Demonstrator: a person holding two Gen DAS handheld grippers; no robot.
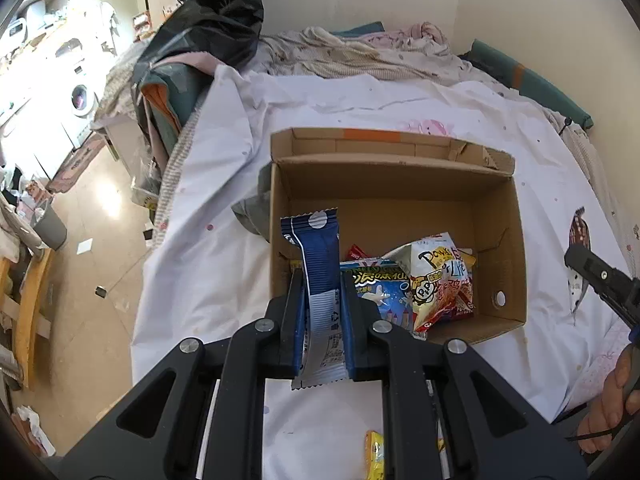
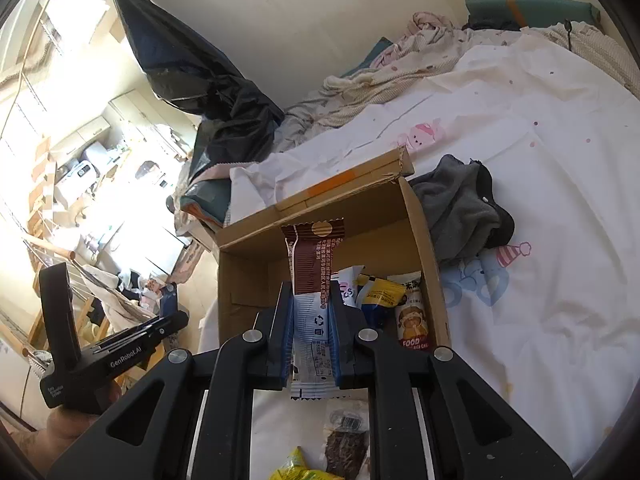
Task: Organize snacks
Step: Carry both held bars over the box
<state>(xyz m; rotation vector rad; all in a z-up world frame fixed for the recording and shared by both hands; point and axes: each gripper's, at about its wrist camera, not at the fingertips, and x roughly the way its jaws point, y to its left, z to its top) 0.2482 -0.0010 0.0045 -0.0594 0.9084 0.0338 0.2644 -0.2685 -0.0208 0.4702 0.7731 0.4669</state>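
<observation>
Left wrist view: left gripper (image 1: pixel 320 308) clamped on a blue wafer pack (image 1: pixel 316 276), held upright over the near-left corner of the cardboard box (image 1: pixel 500 240) on the bed sheet (image 1: pixel 224 240). Right wrist view: right gripper (image 2: pixel 312 316) clamped on a brown wafer pack (image 2: pixel 314 264), also above the box's near edge.

Progress, approx: several snacks already in the box w/ room to spare, e.g. a chip bag (image 1: pixel 440 280) and a blue star pack (image 1: pixel 380 292). Neither held pack is dropped in yet. Left over on the sheet near the person: a yellow pack (image 2: pixel 296 466) and a dark jerky pack (image 2: pixel 346 440), so a few more trips, I'd guess.

Hard to tell: gripper bodies hide the sheet close in, maybe more snacks there. Packs overlap inside the box; exact count unclear. Yellow pack cut off at the frame edge.
</observation>
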